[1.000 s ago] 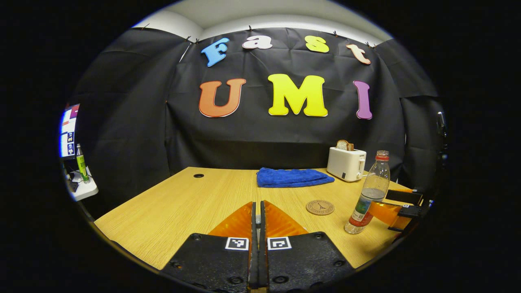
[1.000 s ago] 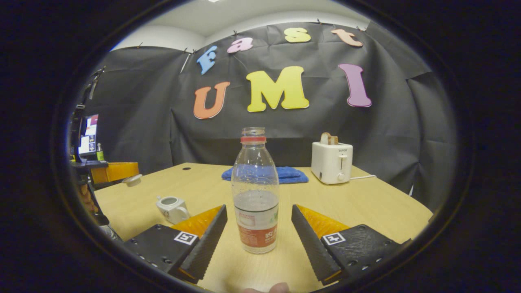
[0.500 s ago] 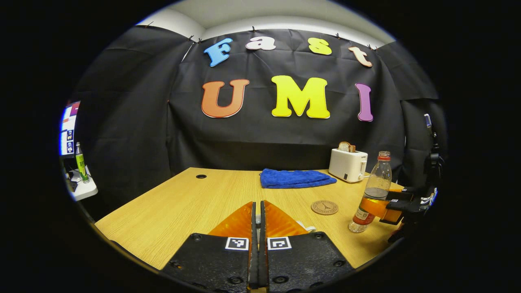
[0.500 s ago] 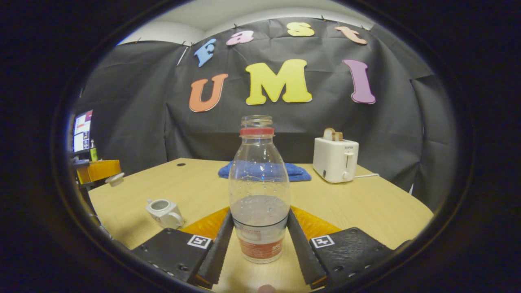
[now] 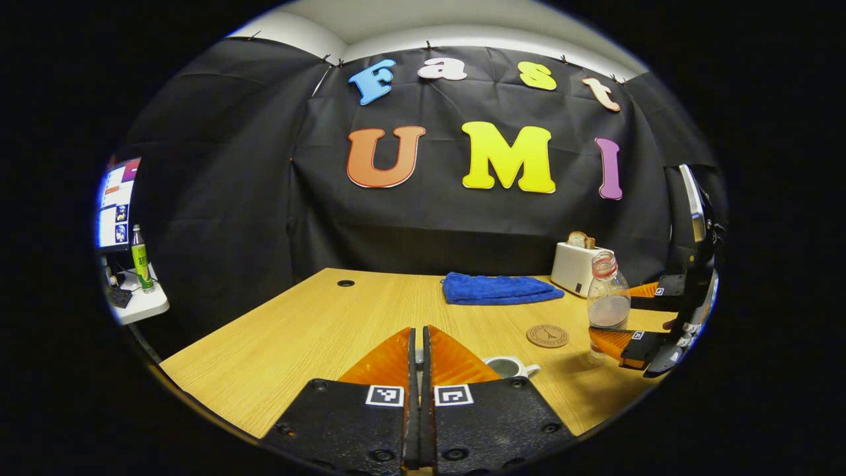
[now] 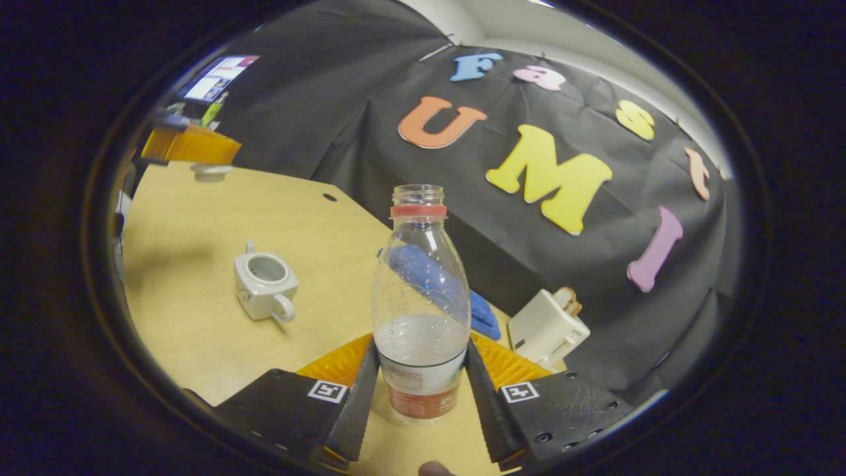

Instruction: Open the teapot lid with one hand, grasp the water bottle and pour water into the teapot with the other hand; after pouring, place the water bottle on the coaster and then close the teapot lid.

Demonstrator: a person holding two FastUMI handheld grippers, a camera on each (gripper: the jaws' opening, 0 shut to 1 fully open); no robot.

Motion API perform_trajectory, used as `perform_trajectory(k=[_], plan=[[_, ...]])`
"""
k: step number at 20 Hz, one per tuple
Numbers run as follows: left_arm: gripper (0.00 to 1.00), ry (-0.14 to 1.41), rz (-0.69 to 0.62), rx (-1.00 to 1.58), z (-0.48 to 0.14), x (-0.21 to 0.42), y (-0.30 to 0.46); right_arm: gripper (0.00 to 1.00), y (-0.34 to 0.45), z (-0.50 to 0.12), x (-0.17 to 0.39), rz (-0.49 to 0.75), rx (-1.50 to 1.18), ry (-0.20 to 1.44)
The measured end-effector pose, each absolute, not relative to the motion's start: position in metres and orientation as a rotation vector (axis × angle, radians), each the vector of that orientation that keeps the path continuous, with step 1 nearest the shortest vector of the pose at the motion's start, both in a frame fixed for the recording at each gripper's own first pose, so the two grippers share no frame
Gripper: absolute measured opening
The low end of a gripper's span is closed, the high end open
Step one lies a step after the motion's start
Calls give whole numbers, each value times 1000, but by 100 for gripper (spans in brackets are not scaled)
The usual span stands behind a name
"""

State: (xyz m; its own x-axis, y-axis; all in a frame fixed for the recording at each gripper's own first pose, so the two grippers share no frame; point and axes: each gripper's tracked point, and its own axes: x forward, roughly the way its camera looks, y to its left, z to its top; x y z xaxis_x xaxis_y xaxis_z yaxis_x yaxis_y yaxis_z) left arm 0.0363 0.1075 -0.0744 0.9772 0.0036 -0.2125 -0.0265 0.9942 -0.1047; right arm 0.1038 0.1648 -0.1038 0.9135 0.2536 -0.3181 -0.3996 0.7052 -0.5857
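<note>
Pale wood-grain table (image 5: 310, 330) inside black-cloth booth walls, pale ceiling above; at the table's far side lie a folded blue towel (image 5: 499, 289) and a white toaster (image 5: 576, 266) with bread in its slot, and a round coaster (image 5: 547, 335) sits nearer. The right gripper (image 6: 419, 390) has both fingers pressed to the lower body of the uncapped water bottle (image 6: 421, 304), part full and lifted off the table. The open white teapot (image 6: 265, 286) stands to its left; the left gripper (image 5: 416, 350) holds the teapot lid (image 6: 210, 170) aloft, fingers nearly together.
</note>
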Motion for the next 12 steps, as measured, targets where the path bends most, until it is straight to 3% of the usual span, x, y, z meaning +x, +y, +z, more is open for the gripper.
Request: perform_trajectory(k=[12], plan=[[3, 209, 29, -85, -75, 37, 122, 70, 183, -122, 132, 346, -1216, 79]])
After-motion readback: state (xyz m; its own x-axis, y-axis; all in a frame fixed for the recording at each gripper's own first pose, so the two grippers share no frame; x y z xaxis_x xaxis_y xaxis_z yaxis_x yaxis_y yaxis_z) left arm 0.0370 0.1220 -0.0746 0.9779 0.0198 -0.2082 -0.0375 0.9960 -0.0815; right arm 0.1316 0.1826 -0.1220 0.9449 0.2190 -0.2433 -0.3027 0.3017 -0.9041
